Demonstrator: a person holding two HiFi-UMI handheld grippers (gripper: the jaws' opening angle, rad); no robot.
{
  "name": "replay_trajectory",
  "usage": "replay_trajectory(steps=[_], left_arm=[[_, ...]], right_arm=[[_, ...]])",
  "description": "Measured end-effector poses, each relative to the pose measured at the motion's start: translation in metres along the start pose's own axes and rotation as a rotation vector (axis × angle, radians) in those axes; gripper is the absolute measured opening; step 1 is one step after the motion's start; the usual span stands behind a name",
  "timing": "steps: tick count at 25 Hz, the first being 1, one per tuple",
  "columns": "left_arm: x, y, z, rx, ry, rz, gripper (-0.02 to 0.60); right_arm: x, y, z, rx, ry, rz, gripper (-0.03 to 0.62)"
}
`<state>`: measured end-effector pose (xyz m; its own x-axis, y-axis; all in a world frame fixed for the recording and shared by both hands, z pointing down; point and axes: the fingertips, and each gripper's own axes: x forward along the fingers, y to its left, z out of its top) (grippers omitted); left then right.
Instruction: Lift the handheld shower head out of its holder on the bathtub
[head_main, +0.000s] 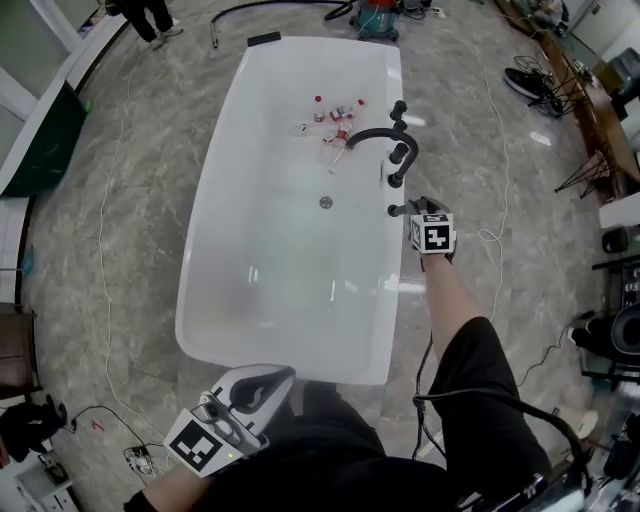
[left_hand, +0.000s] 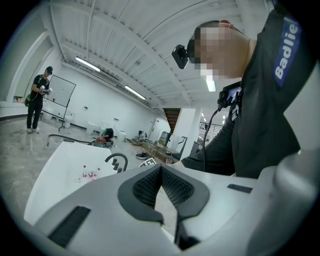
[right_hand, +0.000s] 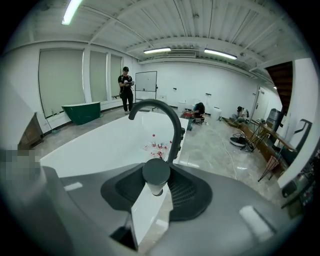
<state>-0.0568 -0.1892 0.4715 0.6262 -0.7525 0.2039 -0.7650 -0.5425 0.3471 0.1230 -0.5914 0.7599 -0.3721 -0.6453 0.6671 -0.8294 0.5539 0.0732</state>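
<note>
**Right claw clamped on the shower head at the tub rim**

Your right gripper (right_hand: 156, 186) has its jaws about half apart, pads pressed on the dark, round handheld shower head (right_hand: 156, 172). It sits on the white bathtub's (head_main: 285, 300) rim at 3 o'clock, just below the black arched faucet (head_main: 372, 135). Whether it is free of its holder can't be told. Your left gripper (left_hand: 160, 175) hangs at 7 o'clock off the tub, jaws together and empty.
</note>
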Motion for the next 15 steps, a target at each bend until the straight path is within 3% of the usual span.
replay_trajectory(steps=[15], left_arm=[[-0.053, -0.045, 0.021, 0.065, -0.079, -0.131, 0.000]], right_arm=[[-0.146, 0.058, -0.016, 0.027, -0.037, -0.025, 0.132]])
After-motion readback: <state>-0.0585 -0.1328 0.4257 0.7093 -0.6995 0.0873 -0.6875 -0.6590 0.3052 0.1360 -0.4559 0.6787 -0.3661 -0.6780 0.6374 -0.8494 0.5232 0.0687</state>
